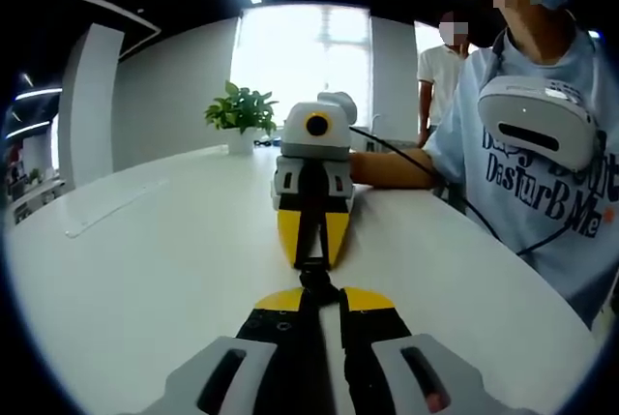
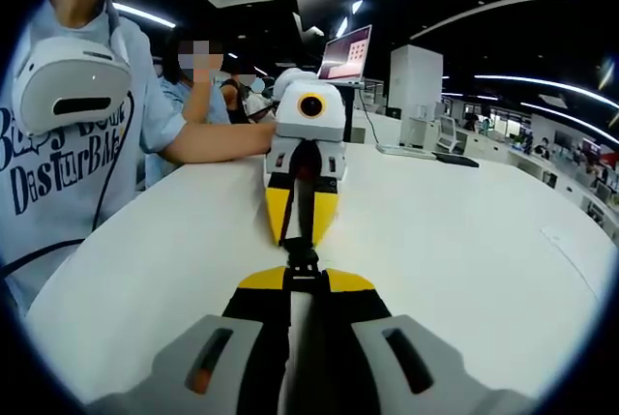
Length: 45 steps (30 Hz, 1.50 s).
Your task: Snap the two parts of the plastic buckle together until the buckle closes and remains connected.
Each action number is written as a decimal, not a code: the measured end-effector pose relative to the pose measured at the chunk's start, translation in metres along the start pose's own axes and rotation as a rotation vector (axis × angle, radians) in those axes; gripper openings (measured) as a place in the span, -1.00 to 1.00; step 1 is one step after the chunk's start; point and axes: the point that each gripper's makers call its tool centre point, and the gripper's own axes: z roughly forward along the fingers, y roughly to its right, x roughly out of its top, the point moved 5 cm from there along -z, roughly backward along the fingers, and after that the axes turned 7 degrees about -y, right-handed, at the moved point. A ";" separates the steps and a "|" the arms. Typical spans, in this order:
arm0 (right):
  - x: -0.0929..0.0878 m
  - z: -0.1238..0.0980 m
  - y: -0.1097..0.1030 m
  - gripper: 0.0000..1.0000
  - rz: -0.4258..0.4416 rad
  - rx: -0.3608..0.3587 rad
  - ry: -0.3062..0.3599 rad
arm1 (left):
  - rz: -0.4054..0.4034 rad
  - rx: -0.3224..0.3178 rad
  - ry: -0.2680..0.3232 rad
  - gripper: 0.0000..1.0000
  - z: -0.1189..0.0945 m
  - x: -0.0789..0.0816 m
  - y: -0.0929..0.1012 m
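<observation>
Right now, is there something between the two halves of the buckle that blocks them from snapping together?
Nothing visible blocks them. The left gripper and the right gripper face each other tip to tip above the white table, each shut on a strap. The black buckle sits between the tips; whether it is fully latched cannot be told.

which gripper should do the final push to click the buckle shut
Neither clearly: the left hand-held gripper and right hand-held gripper face each other in line, each shut on the black buckle between them. Probably push both.
</observation>
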 end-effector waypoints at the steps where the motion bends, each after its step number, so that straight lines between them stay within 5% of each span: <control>1: 0.000 0.000 0.000 -0.77 0.000 0.000 0.000 | 0.000 0.000 0.000 -0.77 0.000 0.000 0.000; 23: 0.000 -0.001 -0.001 -0.76 -0.010 -0.007 0.004 | 0.000 -0.002 0.000 -0.77 0.001 0.000 -0.001; 45: 0.001 -0.002 -0.014 -0.78 -0.058 0.071 0.016 | 0.069 -0.065 -0.001 -0.78 0.004 0.001 0.008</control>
